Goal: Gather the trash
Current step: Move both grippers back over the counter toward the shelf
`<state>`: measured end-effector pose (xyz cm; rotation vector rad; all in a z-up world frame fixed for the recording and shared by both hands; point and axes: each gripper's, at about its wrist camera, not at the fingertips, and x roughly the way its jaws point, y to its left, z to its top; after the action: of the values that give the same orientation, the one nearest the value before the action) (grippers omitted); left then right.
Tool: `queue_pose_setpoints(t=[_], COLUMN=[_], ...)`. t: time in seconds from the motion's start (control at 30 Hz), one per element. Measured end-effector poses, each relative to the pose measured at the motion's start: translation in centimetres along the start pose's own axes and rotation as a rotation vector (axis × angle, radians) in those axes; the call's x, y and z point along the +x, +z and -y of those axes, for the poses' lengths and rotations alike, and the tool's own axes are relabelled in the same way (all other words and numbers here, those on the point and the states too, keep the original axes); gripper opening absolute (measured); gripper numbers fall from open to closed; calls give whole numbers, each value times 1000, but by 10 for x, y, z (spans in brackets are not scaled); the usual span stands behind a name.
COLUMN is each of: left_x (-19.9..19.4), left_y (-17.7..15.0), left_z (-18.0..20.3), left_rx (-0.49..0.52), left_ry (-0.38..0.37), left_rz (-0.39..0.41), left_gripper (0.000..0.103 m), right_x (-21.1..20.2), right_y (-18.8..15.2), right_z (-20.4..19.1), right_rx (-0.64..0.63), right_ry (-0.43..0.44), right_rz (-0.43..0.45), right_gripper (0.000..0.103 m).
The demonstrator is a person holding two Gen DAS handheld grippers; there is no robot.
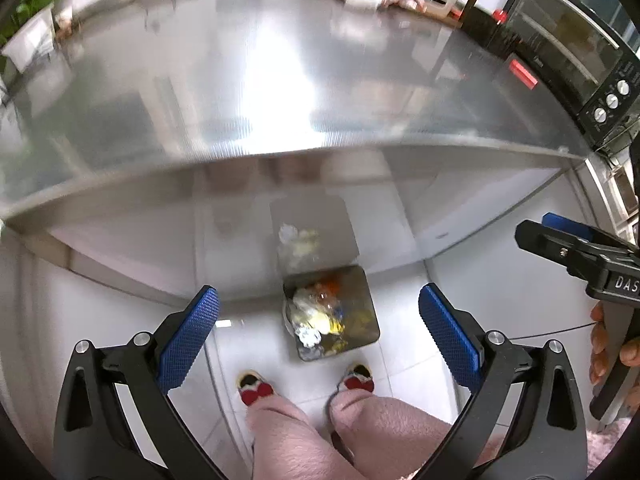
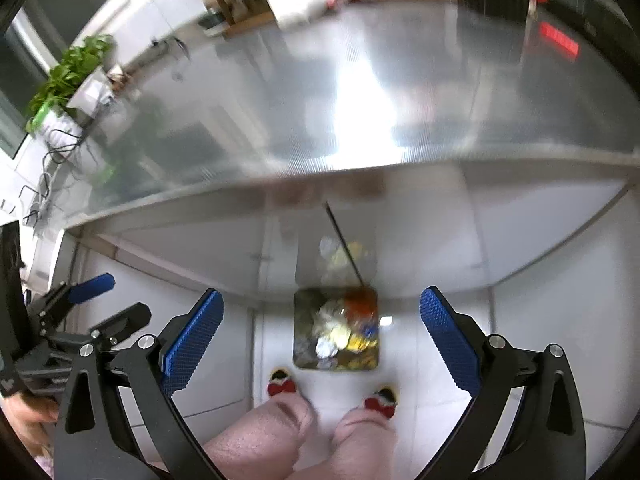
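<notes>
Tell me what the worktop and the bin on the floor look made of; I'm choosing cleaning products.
Worktop: apparently stainless steel with a brushed finish, since it shows broad glare and blurred reflections. Trash bin: likely metal too, since its grey inner wall has a dull sheen, though blur leaves this open. Gripper pads: blue, knurled, seemingly rubber or plastic.

Only "DAS" reads, white letters on the right tool (image 1: 576, 240) body.

black claw (image 1: 319, 328) arms, blue knurled pads (image 1: 188, 338), silver screws (image 1: 81, 346).
</notes>
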<state>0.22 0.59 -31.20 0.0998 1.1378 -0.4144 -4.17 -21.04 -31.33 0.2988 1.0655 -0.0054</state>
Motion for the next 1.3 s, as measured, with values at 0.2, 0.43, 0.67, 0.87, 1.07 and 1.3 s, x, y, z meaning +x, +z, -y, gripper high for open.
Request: queue_pose_setpoints(t=[0.2,0.43,0.67,0.87,1.07,1.3], left_x=[-51,-72,-64,-43,-15,29], left_y=[31,72,131,184,234,282], left_z=[12,15,22,28,34,42], left_rx=[34,43,61,68,78,78], left_ry=[16,22,16,9,-6,-18], left_rz=[87,154,212,234,229,197], left_gripper=[95,95,95,95,95,95], right_x=[-37,-52,-51,-32,-5,35], right_y=[29,76,143,198,243,293], right_z=[-6,2,8,15,32,51], right_rx=[-22,22,25,27,88,131], right_ry=[-42,-48,-64,-75,-43,-15], right_rz=[77,154,223,248,251,245], right_gripper=[99,99,99,99,99,95])
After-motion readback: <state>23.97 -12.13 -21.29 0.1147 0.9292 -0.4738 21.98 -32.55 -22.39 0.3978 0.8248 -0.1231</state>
